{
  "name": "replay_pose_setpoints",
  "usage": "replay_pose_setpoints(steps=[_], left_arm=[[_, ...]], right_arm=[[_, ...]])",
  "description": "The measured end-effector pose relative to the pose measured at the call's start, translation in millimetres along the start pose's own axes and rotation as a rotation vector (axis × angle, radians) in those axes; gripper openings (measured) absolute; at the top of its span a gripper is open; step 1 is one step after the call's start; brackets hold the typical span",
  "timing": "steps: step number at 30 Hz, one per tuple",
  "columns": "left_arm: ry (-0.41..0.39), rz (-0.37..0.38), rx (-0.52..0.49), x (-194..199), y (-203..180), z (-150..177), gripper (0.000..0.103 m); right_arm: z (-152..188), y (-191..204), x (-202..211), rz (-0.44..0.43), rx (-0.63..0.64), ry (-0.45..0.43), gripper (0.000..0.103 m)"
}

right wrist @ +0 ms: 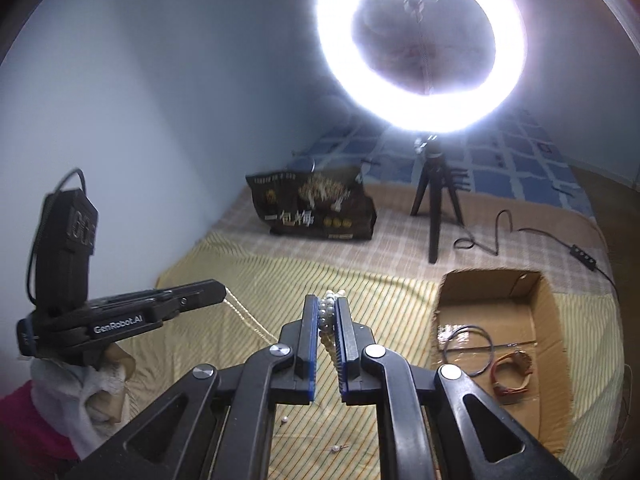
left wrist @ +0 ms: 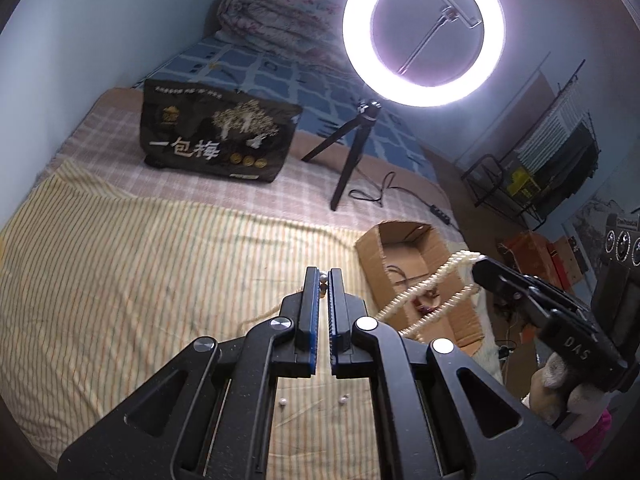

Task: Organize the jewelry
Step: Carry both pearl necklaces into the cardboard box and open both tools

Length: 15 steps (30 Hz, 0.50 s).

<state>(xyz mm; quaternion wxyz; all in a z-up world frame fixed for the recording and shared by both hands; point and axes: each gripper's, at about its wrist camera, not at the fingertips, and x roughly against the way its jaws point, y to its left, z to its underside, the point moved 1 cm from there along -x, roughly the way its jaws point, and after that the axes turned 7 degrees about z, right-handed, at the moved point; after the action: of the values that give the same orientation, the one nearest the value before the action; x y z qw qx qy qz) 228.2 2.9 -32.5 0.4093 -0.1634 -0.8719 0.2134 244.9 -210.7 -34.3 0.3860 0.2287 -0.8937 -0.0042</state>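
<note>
Carrying the pearls point(right wrist: 329, 316) toward the box point(right wrist: 548, 364).
Both grippers, left point(left wrist: 323, 286) and right point(right wrist: 328, 312), pinched the strand, strung above the bed point(left wrist: 140, 264); next, seemingly, lower it boxward and release.

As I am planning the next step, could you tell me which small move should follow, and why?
Probably carry the white pearl bead necklace over the open brown cardboard box: both the left gripper and right gripper pinch it, strung between them above the striped bedspread.
</note>
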Motion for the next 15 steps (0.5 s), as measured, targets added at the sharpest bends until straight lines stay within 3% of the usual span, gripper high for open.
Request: replay_pose_setpoints(steps=[15], left_arm=[[-0.049, 0.084, -0.088, -7, -65, -24, 0.001]], right_arm=[[9, -55, 71, 0.068, -0.064, -0.094, 0.005]])
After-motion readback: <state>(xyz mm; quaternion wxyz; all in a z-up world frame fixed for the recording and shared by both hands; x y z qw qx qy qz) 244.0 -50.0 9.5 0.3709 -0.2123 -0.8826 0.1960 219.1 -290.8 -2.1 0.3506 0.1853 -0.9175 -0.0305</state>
